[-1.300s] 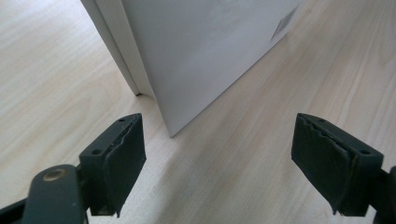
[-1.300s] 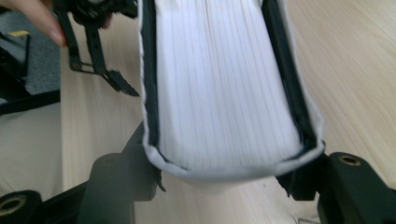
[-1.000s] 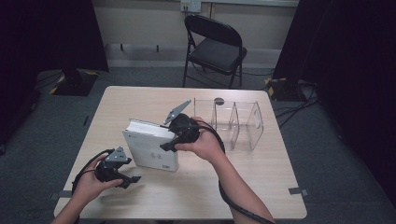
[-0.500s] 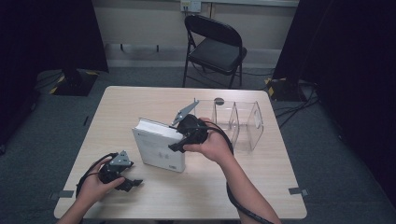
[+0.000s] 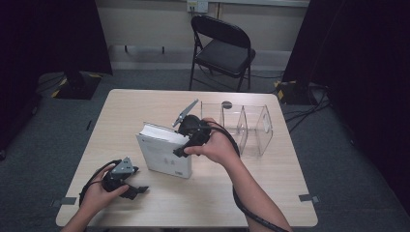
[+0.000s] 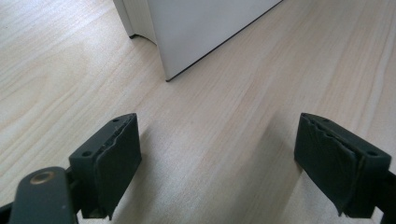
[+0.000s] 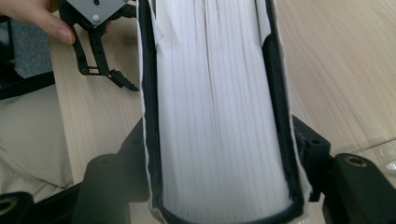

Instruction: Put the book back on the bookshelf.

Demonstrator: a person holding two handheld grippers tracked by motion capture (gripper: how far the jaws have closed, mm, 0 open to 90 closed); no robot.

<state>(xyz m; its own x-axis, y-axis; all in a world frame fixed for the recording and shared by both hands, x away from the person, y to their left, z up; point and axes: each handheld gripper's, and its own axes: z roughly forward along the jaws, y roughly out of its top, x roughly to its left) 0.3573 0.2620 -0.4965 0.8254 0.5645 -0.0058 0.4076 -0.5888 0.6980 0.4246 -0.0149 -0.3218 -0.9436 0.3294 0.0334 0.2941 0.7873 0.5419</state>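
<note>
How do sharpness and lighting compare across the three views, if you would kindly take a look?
High view: evenly lit table, dark surroundings, slightly soft throughout. Left gripper view: bright wood grain, soft shadows beside the open jaws, the book corner fairly crisp. Right gripper view: the book's page edges, between the right gripper jaws, are washed out and streaky; the left gripper beyond looks sharper.

A white book (image 5: 163,153) is held tilted on the desk (image 5: 145,104) at the right tongs (image 5: 181,147). The left tongs (image 5: 135,191) rest well apart, nearer the person. A clear divided rack (image 5: 254,128) stands just behind the right hand (image 5: 217,147).
</note>
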